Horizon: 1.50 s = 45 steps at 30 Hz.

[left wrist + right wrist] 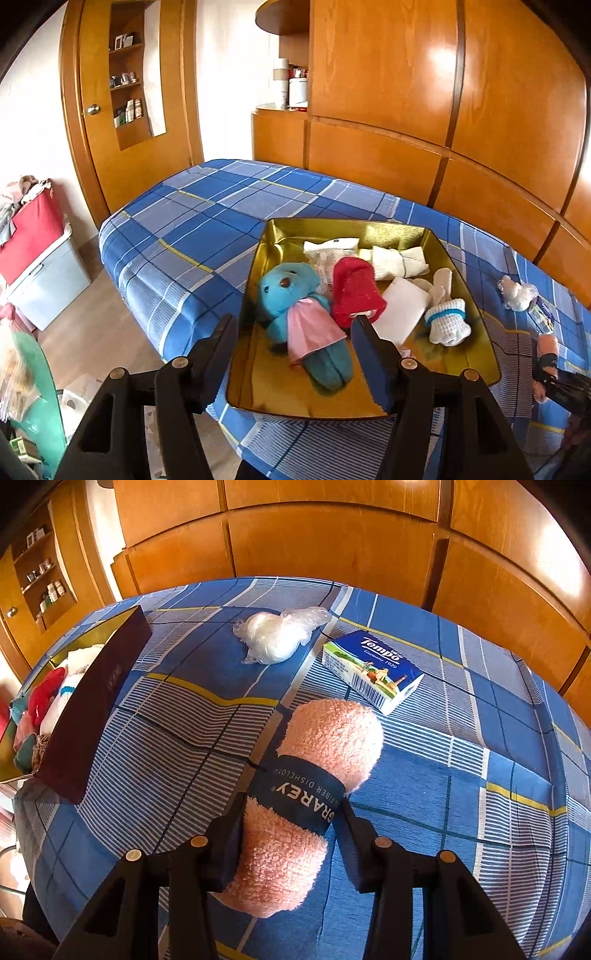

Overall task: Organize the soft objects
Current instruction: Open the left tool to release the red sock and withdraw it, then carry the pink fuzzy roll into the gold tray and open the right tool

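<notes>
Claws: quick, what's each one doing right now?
Left claw: open, empty, over the tin.
Right claw: shut on the pink cloth.

- "Tempo" is printed in white on the blue top of the tissue box (373,670), ahead and to the right of the right tongs; "Germany 1929" is read just beneath it.
- A barcode is seen on the box's white side; its digits cannot be read.
- "GRAREY" is printed in white on the dark band (299,788) wrapped around the pink cloth roll (314,786) between the right tongs' fingers; "FIBER DISHCLOTH" is read along the band's edge, its first letters hidden.
- Print is seen on the white packet (328,254) in the tin (258,369) ahead of the left tongs, too small to be read.
</notes>
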### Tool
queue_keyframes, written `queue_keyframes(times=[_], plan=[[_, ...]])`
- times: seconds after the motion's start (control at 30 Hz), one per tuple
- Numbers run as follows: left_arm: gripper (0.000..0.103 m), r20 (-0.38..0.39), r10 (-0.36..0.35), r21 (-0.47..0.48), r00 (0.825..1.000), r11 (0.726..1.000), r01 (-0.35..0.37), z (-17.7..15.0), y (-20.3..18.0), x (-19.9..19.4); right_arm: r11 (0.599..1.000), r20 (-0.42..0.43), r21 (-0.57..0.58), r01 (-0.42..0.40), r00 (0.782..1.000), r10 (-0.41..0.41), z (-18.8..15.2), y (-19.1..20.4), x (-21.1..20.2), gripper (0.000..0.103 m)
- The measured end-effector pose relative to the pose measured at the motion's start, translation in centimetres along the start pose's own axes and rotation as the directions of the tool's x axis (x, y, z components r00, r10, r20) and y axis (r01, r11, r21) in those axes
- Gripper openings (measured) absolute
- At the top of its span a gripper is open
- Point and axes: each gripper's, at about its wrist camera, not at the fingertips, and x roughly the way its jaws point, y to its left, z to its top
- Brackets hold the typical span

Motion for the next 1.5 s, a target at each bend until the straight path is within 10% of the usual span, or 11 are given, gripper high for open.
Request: queue_keyframes(times=[0.8, 1.5], plan=[[0.064, -0.006, 0.018, -0.058, 1.000, 0.998, -0.018, -0.4, 2.8, -0.2, 0.998, 0.001, 0.006, -0.055, 0.998, 0.055, 1.2, 2.3, -2.1, 0.043], [0.064, -0.002, -0.006, -0.067, 1.000, 0.998, 0.006, -0.6, 3.4, -0.4, 0.883, 0.061, -0.362, -0.298, 0.938, 0.341, 6.0, 17.5, -7.2, 0.043]])
